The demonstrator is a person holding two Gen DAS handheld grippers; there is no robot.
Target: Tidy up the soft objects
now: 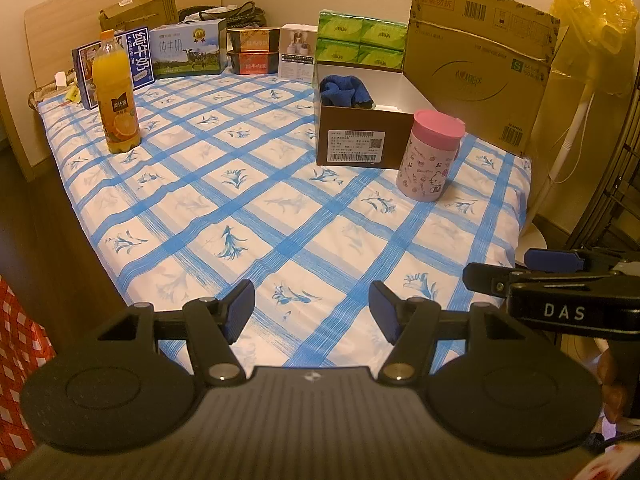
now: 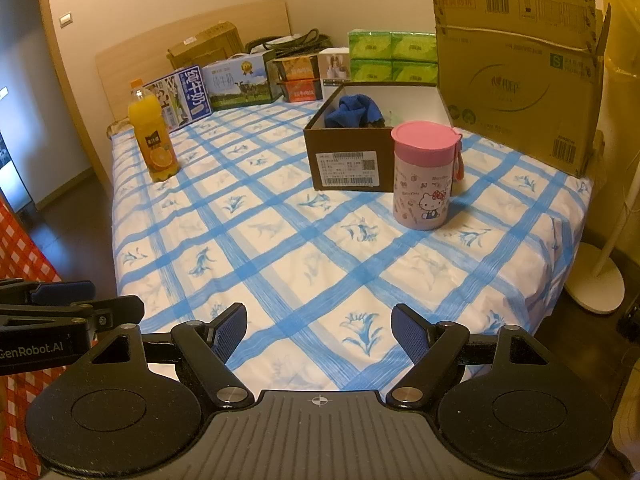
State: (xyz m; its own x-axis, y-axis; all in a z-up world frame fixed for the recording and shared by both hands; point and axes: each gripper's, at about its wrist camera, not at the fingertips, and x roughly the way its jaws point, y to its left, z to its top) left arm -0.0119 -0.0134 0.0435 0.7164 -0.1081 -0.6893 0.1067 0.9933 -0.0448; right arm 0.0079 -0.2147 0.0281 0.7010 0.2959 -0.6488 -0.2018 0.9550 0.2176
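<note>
A blue soft cloth [image 1: 345, 90] lies bunched inside an open brown cardboard box [image 1: 352, 138] at the far right of the bed; both also show in the right wrist view, the cloth [image 2: 354, 111] in the box [image 2: 348, 168]. My left gripper [image 1: 311, 308] is open and empty above the near edge of the bed. My right gripper [image 2: 319, 330] is open and empty, also over the near edge. Each gripper shows at the edge of the other's view, the right one [image 1: 520, 276] and the left one [image 2: 80, 304].
A pink Hello Kitty cup [image 1: 430, 156] stands in front of the box. An orange juice bottle [image 1: 115, 94] stands at the left. Milk cartons [image 1: 188, 50], food boxes, green tissue packs [image 1: 360, 42] and a large cardboard box [image 1: 480, 64] line the far side. A fan stand [image 2: 600, 276] is right of the bed.
</note>
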